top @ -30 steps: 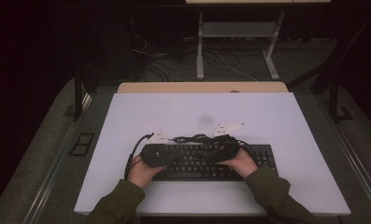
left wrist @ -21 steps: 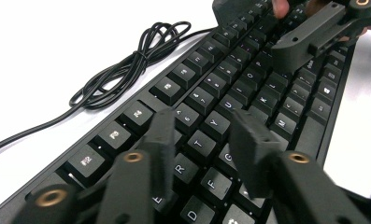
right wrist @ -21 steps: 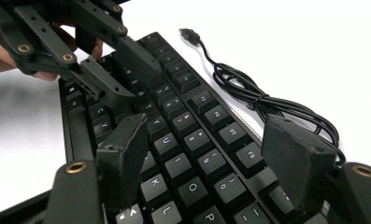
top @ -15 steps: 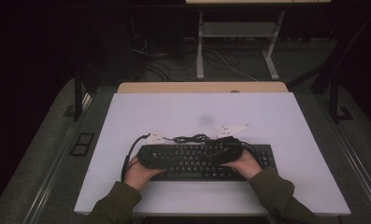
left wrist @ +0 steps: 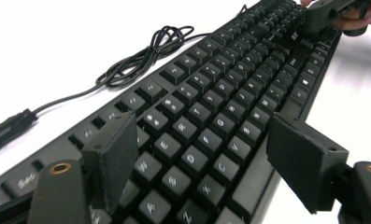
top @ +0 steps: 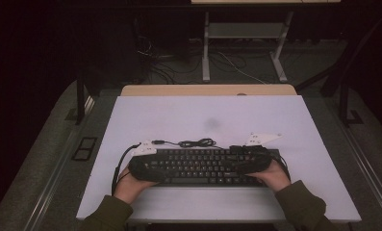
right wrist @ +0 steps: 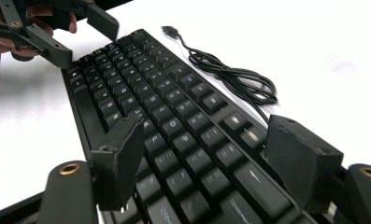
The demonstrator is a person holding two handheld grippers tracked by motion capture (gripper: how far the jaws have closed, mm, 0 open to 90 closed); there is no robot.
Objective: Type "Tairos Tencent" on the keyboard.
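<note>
The keyboard [top: 205, 166] lies flat on the white counter [top: 179, 115], near the person's edge and lengthwise across it. Its cable [top: 196, 143] is bunched in a loose coil on the counter just behind the key rows, with the plug end [left wrist: 8, 128] lying free on the surface.

The left claw [top: 143, 166] sits at the left end of the keyboard. In the left gripper view its two black jaws stand wide apart above the key rows, one over the far edge, the other over the near edge. Neither pad presses on the keyboard; a gap shows on both sides. The jaws have just been opening, with the keyboard's end between them but not gripped.

The right claw [top: 248, 162] sits at the right end of the keyboard. In the right gripper view its jaws are likewise spread across the width of the keyboard, the keys showing between them. No contact of the pads with the keyboard's edges can be made out. These jaws have just been opening a little further.

A hand [top: 128, 185] backs each claw, forearms entering from the near edge of the counter. The claws are well apart, one at each end of the keyboard.
</note>
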